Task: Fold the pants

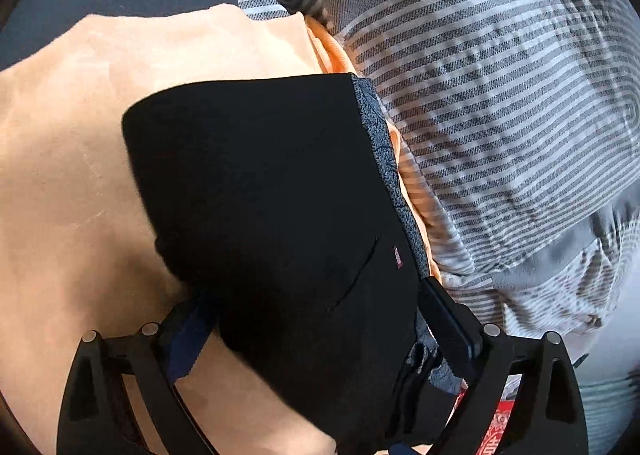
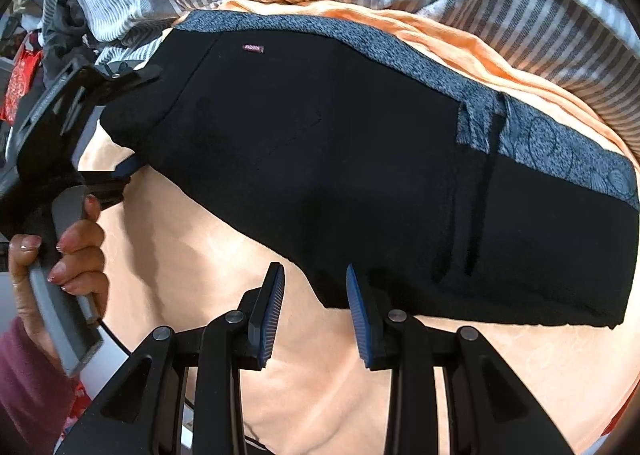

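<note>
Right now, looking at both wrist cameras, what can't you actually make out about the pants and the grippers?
- Left wrist view: the left hand-held gripper straddles the black pants; the cloth covers the fingers' inner faces, so a grip cannot be confirmed.
- Right wrist view: the pants' right end is cut off by the frame edge.
- Both views: the small label is too small to read.
- Right wrist view: the pants hide the peach sheet beneath them.

We see matt black cloth pants with a speckled grey woven waistband, lying on a soft peach cloth. Our right gripper has ribbed blue pads on matt black plastic.
</note>
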Demonstrator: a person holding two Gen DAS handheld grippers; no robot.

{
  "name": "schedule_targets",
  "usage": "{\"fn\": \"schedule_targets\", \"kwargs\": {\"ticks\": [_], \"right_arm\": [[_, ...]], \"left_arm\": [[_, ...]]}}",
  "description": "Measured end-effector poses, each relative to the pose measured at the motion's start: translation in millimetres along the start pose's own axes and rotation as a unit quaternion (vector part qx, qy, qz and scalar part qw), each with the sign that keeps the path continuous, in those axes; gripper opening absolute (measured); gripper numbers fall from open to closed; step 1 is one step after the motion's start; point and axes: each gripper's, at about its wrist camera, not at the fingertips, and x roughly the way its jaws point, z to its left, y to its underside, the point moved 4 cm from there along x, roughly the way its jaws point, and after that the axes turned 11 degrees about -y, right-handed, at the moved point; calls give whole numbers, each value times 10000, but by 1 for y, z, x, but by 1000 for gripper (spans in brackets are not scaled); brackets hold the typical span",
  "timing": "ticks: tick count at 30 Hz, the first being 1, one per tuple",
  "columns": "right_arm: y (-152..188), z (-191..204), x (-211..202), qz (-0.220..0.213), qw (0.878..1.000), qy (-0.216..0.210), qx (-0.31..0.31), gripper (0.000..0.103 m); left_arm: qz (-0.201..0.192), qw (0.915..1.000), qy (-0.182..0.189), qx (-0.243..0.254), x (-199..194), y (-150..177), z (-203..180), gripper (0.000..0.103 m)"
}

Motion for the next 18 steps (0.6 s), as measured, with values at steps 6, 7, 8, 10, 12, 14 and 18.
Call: {"fn": "schedule_targets", "kwargs": {"ticks": [6,7,8,10,12,14,18], "right_arm": [[-7,-2,-3,-51,9999,-56,73,36],[-9,-2,-4,-68,9999,-76,97,36],[-9,-3,-7,-84,9999,-87,103,36],[-12,-6,-14,-144,9998,-103,84,36],[-16,-10,-25,-222,9996,-152,82,36],[-22,-13,-34,-291,9993,-214,99,36],[-52,-16,-61,-357,9979,-530,45,36]], "left_arm": [[-102,9988,-463,103,4,0,-8,96],[-139,9979,-623,106,3,0,-8,90],[-171,9958,-884,166,2,0,-9,74],[-210,9901,-1338,370,0,0,-9,40],[-255,9872,-1453,603,-3,1,-10,28],[-463,9740,-1766,1343,-9,8,-29,25],[-946,9391,-2194,2469,-22,29,-68,24]]}}
